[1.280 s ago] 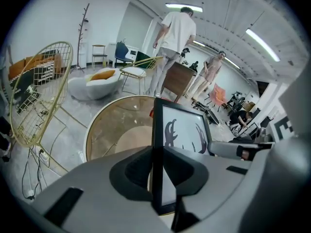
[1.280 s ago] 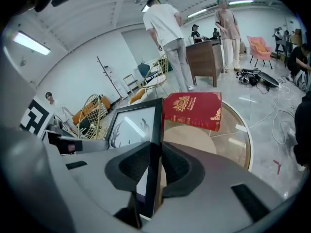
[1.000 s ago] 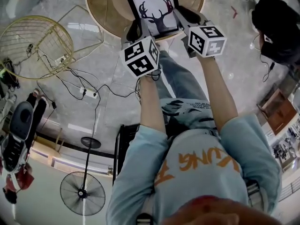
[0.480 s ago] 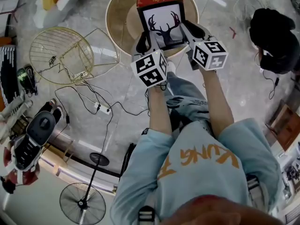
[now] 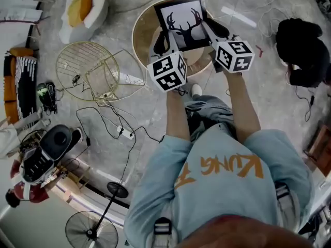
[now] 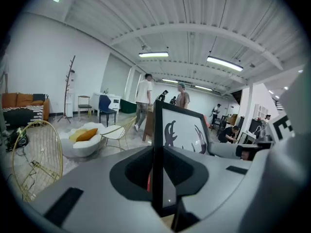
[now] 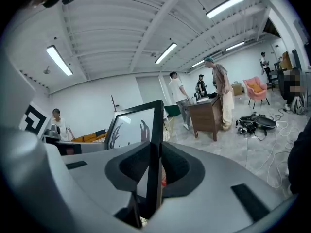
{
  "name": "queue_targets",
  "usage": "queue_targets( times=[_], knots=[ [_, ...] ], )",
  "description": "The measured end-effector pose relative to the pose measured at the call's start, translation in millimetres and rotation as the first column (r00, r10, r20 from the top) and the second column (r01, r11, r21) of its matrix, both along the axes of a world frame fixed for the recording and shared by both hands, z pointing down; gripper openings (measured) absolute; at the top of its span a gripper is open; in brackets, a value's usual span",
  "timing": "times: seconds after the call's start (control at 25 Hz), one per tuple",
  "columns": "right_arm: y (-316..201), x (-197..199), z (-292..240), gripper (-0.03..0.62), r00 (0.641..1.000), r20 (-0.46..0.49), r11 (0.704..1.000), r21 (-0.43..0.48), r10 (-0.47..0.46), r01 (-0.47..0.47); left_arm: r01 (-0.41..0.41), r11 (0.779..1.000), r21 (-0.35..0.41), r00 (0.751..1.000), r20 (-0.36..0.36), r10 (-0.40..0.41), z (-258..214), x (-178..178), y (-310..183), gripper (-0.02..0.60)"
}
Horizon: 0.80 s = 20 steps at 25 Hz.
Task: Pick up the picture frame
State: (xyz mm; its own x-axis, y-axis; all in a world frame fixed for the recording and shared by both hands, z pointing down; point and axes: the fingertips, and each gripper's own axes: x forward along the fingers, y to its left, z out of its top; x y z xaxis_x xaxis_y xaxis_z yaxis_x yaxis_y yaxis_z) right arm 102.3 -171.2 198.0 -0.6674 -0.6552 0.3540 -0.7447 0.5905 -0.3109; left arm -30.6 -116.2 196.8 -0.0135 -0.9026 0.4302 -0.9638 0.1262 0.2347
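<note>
- On the far left, the gold wire chair [image 5: 83,71] and the loose cables [image 5: 111,125] lie on the floor, well apart from the hands. The risk here is for the person's feet, not for the frame: a step to that side could catch a cable.
- The left gripper [image 5: 161,41] pinches the left edge of the picture frame [image 5: 183,22]. In the left gripper view its jaws [image 6: 156,174] press on the thin black border, one pad on each face. The grip is only on a narrow strip, so I judge that the frame can pivot or slide if this hand tilts alone.
- The frame is held between both grippers, upright with its top leaning a little away from the person. It is over the round table [image 5: 142,35] and, as it seems, lifted free of it. If the two hands move apart or rise unevenly, one edge can slip out and the frame can fall on the table rim or the hard floor. The front may be glass; I cannot confirm it.
- The right gripper [image 5: 214,29] pinches the right edge in the same way. The right gripper view shows its pads [image 7: 154,174] closed on the border. Squeezing harder could twist the frame.
- On the right, the floor near the table is open. A dark bulky thing [image 5: 302,48] sits further off, so that side gives the most free room.
</note>
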Motion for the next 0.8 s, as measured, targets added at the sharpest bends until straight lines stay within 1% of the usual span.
queue_targets(
  times=[0.12, 0.36, 0.6, 0.8],
  knots=[
    [-1, 0, -38, 0.069, 1.000, 0.023, 0.998, 0.064, -0.010, 0.008, -0.011, 0.998, 0.060, 1.000, 0.029, 0.009, -39, 1, 1, 0.080],
    [4, 3, -96, 0.069, 0.997, 0.067, 0.984, 0.177, -0.034, 0.022, -0.022, 0.987, 0.159, 0.998, 0.069, 0.011, -95, 5, 7, 0.080],
    [18, 9, -164, 0.069, 0.994, 0.097, 0.951, 0.309, -0.055, 0.023, -0.024, 0.960, 0.279, 0.996, 0.094, -0.003, -158, 11, 22, 0.080],
    [31, 11, -196, 0.069, 0.992, 0.110, 0.924, 0.383, -0.065, 0.018, -0.037, 0.937, 0.347, 0.995, 0.104, 0.000, -187, 12, 32, 0.080]
  ],
)
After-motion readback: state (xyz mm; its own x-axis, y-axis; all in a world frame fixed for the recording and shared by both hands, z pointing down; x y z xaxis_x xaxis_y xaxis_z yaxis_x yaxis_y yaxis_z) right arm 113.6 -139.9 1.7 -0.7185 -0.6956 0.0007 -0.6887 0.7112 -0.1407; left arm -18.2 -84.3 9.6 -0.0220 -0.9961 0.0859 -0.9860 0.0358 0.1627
